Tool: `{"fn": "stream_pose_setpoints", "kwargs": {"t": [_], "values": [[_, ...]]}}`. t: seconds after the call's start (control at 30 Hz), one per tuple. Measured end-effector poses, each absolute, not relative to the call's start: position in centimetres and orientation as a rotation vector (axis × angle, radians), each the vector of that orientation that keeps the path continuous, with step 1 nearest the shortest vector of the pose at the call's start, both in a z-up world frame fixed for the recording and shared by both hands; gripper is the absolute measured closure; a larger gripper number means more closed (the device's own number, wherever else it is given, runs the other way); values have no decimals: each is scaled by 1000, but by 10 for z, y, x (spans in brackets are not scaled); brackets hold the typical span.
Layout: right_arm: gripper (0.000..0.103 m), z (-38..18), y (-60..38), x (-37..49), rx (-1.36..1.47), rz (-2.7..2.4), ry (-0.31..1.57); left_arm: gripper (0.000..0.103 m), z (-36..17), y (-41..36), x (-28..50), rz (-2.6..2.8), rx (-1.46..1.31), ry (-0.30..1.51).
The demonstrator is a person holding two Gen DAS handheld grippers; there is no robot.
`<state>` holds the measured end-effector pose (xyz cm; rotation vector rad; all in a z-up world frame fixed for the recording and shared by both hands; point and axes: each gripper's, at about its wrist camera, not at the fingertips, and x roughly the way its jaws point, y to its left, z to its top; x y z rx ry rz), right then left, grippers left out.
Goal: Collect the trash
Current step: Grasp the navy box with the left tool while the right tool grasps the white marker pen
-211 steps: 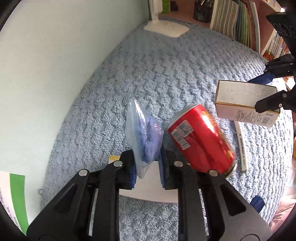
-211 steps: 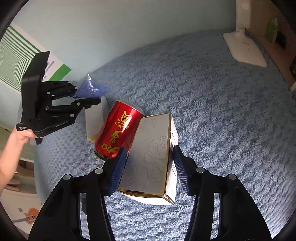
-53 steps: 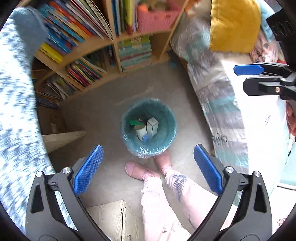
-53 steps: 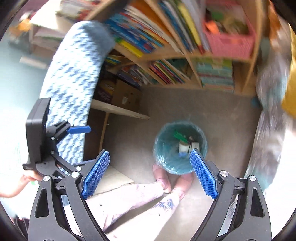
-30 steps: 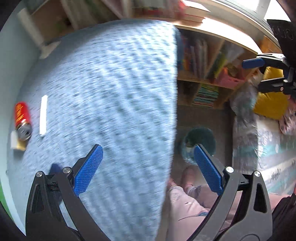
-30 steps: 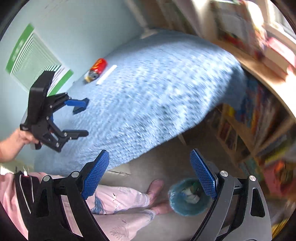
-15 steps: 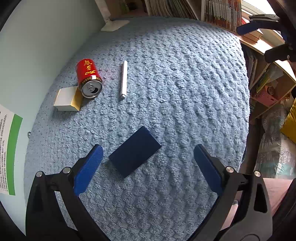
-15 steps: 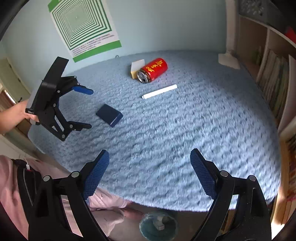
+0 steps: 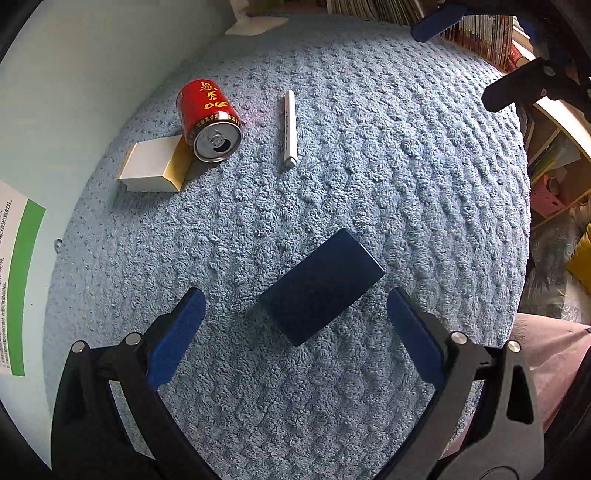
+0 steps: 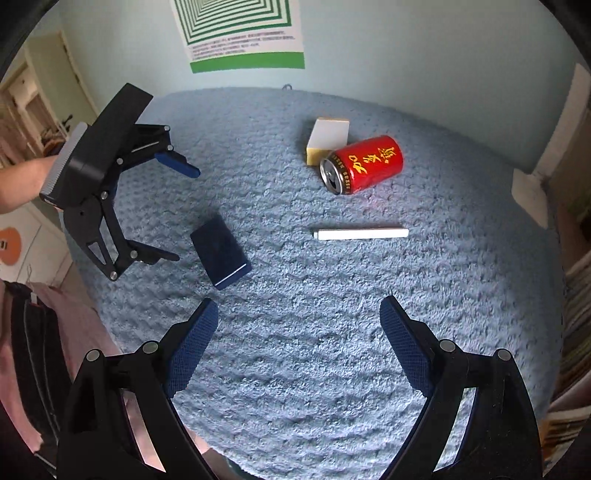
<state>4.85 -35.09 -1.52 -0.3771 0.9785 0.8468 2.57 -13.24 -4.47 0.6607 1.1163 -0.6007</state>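
A red can (image 9: 208, 118) (image 10: 364, 163) lies on its side on the blue fuzzy table cover (image 9: 406, 177), leaning on a small white and yellow box (image 9: 153, 166) (image 10: 327, 138). A white marker (image 9: 290, 129) (image 10: 362, 233) lies beside the can. A dark blue flat box (image 9: 321, 284) (image 10: 221, 256) lies nearer. My left gripper (image 9: 295, 332) (image 10: 177, 210) is open and empty, hovering just short of the dark blue box. My right gripper (image 10: 295, 354) is open and empty over the near table edge; its fingers (image 9: 517, 86) also show in the left wrist view.
A white lamp base (image 9: 255, 26) (image 10: 528, 194) stands at the table's far end. A bookshelf (image 9: 480, 26) runs along one side. A green and white poster (image 10: 240, 33) hangs on the pale blue wall. The person's pink-clad legs (image 9: 546, 354) are at the table edge.
Both grippers have swung back from the trash bin on the floor to the table, open and empty. In the last half second the left gripper has dropped closer to the dark blue box.
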Motion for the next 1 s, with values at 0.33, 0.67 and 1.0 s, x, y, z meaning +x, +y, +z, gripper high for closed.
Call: {"fn": "stream_pose_setpoints", "kwargs": {"t": [0.33,0.67,1.0], "values": [[15,-39,-332,108,-555,1016,999,7,-75,-135,42,-535,659,1225],[15,-72,-306,154,-677,1180,1001,7,-94,-136,52,-572,659,1303],[15,-102,-281,190,-758,1276,1033,7,-117,-132,69,-678,593,1364]]}}
